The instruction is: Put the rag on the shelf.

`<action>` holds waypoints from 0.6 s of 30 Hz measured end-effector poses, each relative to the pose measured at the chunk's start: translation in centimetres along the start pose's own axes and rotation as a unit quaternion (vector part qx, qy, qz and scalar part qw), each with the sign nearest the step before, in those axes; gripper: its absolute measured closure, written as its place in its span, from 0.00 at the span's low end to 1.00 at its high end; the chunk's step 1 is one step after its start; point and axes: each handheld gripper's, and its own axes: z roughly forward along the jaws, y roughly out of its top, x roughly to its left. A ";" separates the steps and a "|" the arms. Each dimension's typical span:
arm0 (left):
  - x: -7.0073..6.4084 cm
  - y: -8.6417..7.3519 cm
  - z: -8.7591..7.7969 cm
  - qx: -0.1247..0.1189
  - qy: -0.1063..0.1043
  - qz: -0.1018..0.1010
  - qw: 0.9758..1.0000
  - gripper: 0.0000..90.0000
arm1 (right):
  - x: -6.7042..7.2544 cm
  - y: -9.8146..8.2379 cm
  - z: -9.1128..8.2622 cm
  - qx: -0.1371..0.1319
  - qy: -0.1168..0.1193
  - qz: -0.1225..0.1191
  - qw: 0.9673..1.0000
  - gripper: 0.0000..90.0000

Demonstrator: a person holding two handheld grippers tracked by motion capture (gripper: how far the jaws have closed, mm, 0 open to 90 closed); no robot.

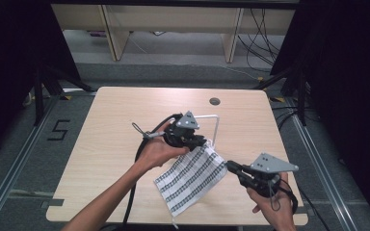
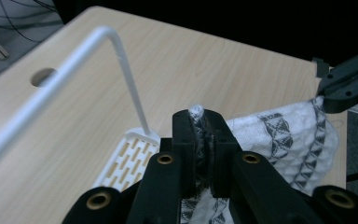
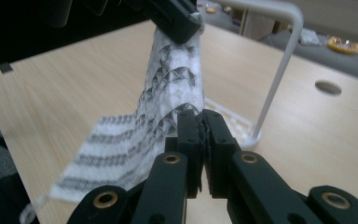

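A white cloth with black patterned stripes (image 1: 190,177) hangs off the table between my two grippers. My left gripper (image 1: 203,142) is shut on its upper corner, and the cloth (image 2: 279,135) bunches between the closed jaws. My right gripper (image 1: 230,166) is shut on the cloth's right corner, with the cloth (image 3: 168,107) rising from its jaws up to the left gripper (image 3: 179,21). The lower part of the cloth drapes onto the wooden table (image 1: 111,125). Right behind the cloth stands a white wire rack (image 1: 211,121).
The white rack has a bent rail (image 2: 98,44) and a slotted foot (image 2: 128,156) close beside my left jaws. A round cable hole (image 1: 215,101) lies at the table's far side. A black cable (image 1: 147,137) trails from the left gripper. Shelving stands beyond the table.
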 end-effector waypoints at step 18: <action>2.0 2.4 -7.0 -0.080 0.019 -0.068 0.994 0.93 | -2.0 11.3 0.2 -0.056 -0.016 -0.055 0.997 0.97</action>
